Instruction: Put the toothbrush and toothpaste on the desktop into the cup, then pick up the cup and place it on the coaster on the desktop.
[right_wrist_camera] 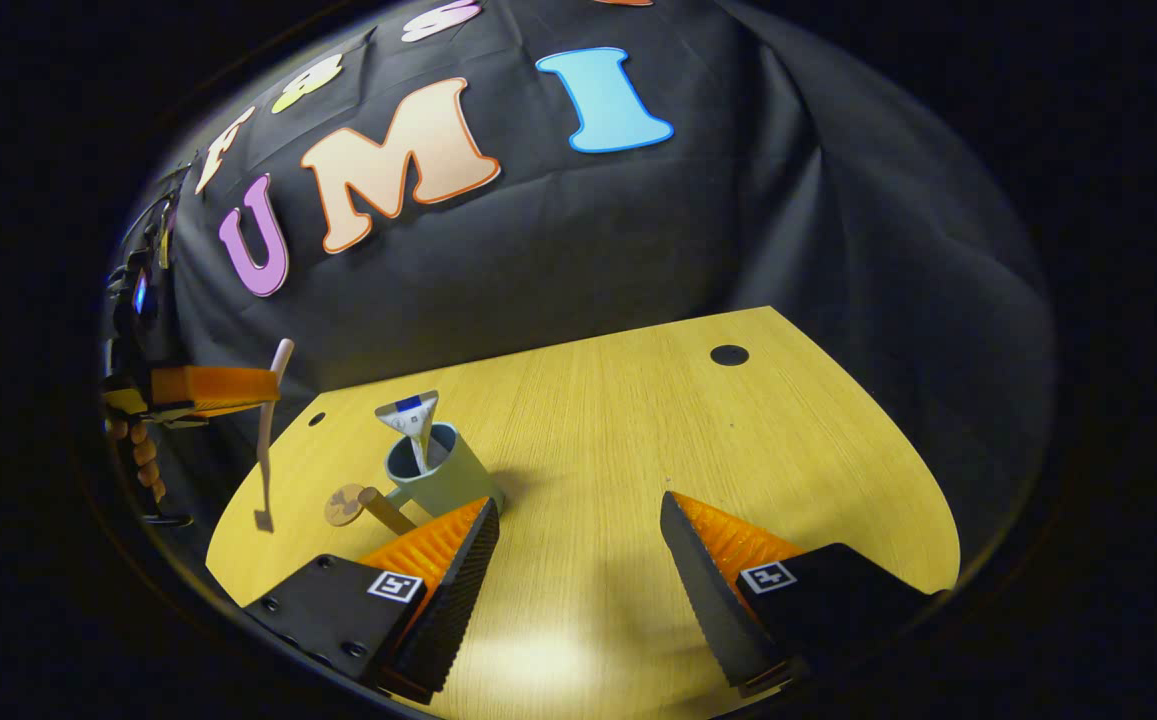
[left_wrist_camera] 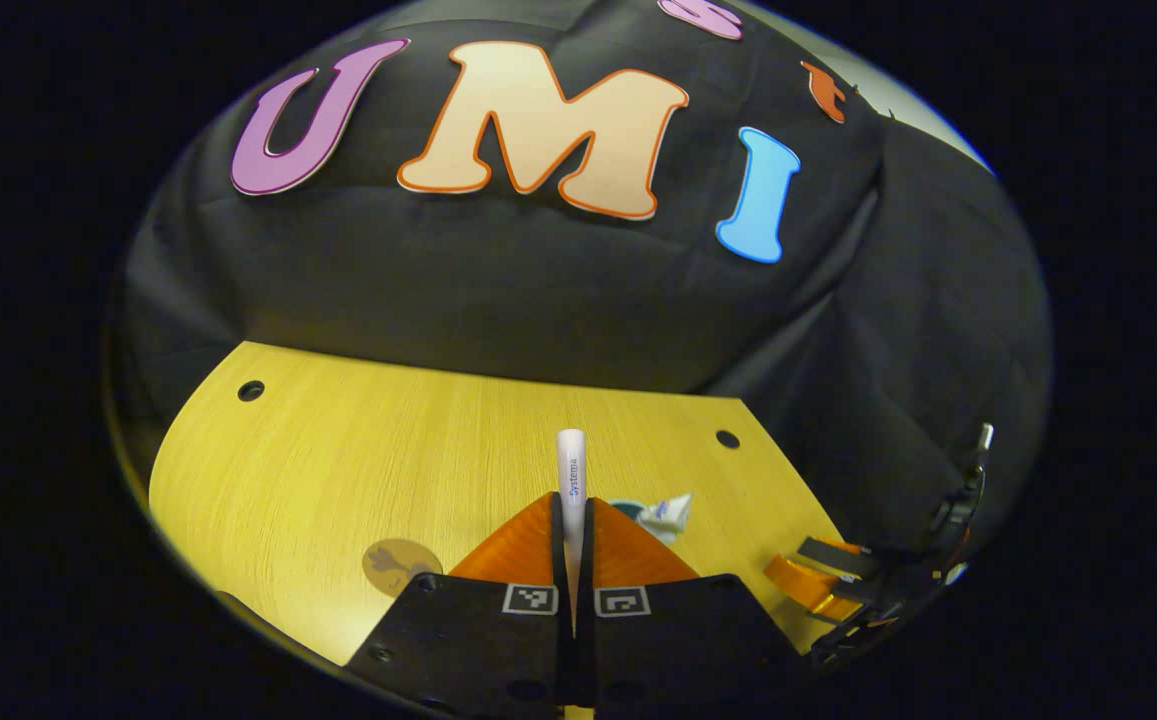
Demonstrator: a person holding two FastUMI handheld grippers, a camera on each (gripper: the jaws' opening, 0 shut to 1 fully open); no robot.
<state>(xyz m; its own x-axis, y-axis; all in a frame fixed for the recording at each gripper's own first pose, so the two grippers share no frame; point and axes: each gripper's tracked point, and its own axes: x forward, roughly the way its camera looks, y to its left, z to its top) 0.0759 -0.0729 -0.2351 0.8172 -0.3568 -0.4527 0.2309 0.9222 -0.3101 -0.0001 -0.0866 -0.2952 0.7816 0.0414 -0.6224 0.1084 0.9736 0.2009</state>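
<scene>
Left gripper view: white toothbrush (left_wrist_camera: pixel 571 470) handle stands upright, clamped between the left claw (left_wrist_camera: pixel 573 520) fingers, over the yellow table (left_wrist_camera: pixel 358 450). Toothpaste (left_wrist_camera: pixel 666 514) peeks just right of the claw; round coaster (left_wrist_camera: pixel 400 562) lies to its left.

Right gripper view: right claw (right_wrist_camera: pixel 578 530) spread wide, holding nothing, low over the table. Grey-green cup (right_wrist_camera: pixel 438 475) sits just beyond its left finger, toothpaste tube standing inside. Coaster beside the cup. Far left, the left claw carries the toothbrush vertical, above the table.

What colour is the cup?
Pale grey-green, with a wooden handle; the cup shows best in the right gripper view.
</scene>
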